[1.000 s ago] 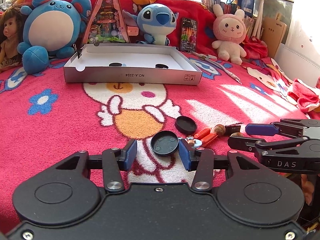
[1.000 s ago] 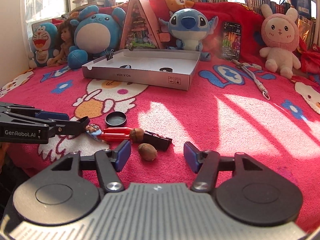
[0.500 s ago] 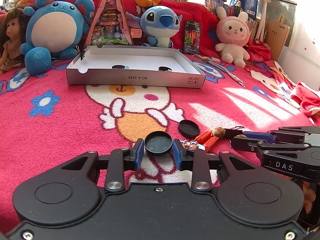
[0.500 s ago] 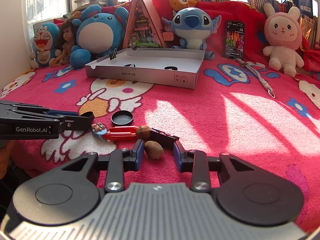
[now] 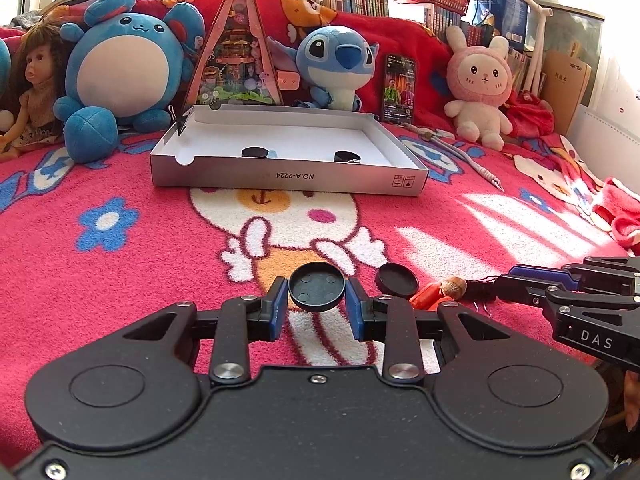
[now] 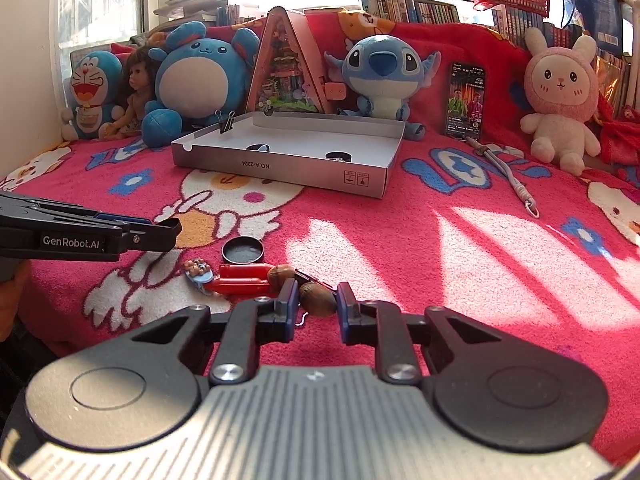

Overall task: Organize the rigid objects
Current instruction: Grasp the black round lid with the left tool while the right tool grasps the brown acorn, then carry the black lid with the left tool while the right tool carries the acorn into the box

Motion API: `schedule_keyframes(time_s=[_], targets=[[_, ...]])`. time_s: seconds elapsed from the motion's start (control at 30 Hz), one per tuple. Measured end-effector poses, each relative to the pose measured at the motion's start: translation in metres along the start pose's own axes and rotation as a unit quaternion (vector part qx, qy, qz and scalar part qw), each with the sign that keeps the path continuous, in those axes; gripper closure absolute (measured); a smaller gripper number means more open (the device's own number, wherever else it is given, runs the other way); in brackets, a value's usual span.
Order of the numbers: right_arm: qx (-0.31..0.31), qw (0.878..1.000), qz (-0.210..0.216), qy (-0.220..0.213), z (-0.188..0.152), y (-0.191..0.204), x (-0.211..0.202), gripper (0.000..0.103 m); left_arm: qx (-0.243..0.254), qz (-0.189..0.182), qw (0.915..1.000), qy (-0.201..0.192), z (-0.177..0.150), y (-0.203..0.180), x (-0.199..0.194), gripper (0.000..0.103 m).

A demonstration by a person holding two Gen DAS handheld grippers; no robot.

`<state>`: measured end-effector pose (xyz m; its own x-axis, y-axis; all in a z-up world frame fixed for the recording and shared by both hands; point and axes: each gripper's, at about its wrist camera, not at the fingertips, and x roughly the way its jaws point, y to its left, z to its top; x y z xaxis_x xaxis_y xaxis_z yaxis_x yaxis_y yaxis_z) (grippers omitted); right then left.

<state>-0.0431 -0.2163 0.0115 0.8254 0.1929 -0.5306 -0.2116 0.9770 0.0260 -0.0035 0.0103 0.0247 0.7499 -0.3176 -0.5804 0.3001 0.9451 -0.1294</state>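
Note:
My left gripper [image 5: 317, 298] is shut on a round black cap [image 5: 317, 286] and holds it just above the red blanket. My right gripper [image 6: 318, 302] is shut on a brown nut [image 6: 318, 299] low over the blanket. A second black cap [image 5: 397, 280] [image 6: 242, 250], a red tool [image 6: 240, 278] with another nut [image 6: 281, 276] on it, and a small blue charm [image 6: 198, 271] lie between the grippers. A shallow white cardboard box [image 5: 288, 178] [image 6: 280, 168] farther back holds two black caps [image 5: 256, 153] [image 5: 347, 156].
Plush toys, a doll [image 5: 32, 84], a triangular toy house [image 5: 236, 52] and a phone [image 5: 400, 88] line the back behind the box. A cord [image 6: 508, 172] lies at the right. A red cloth [image 5: 624, 216] lies at far right.
Both grippers closed: the left on the black cap, the right on the brown nut. Both have lifted slightly and moved forward toward the box.

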Motion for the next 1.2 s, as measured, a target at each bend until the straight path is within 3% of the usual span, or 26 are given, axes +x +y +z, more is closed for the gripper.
schedule_keyframes(time_s=[0.3,0.53,0.77,1.1,1.13,1.2], targets=[[0.017,1.000,-0.016,-0.010,0.013,-0.012,0.005,0.082,-0.017,0.011,0.9997,-0.014,0.019,0.011,0.003,0.073],[0.023,1.000,-0.005,0.002,0.004,-0.012,0.000,0.082,-0.019,0.012,0.9997,-0.012,0.018,0.012,0.006,0.073],[0.027,1.000,0.006,0.014,-0.002,-0.007,0.002,0.069,-0.020,0.012,0.9997,-0.010,0.016,0.012,0.007,0.073],[0.033,0.999,-0.001,0.039,-0.006,-0.005,0.014,0.069,-0.021,0.013,0.9996,-0.009,0.012,0.014,0.009,0.073],[0.033,0.999,0.000,0.039,-0.006,-0.005,0.014,0.079,-0.022,0.014,0.9996,-0.009,0.012,0.015,0.009,0.073],[0.032,0.999,0.001,0.039,-0.005,-0.004,0.012,0.081,-0.024,0.015,0.9996,-0.010,0.013,0.017,0.009,0.074]])
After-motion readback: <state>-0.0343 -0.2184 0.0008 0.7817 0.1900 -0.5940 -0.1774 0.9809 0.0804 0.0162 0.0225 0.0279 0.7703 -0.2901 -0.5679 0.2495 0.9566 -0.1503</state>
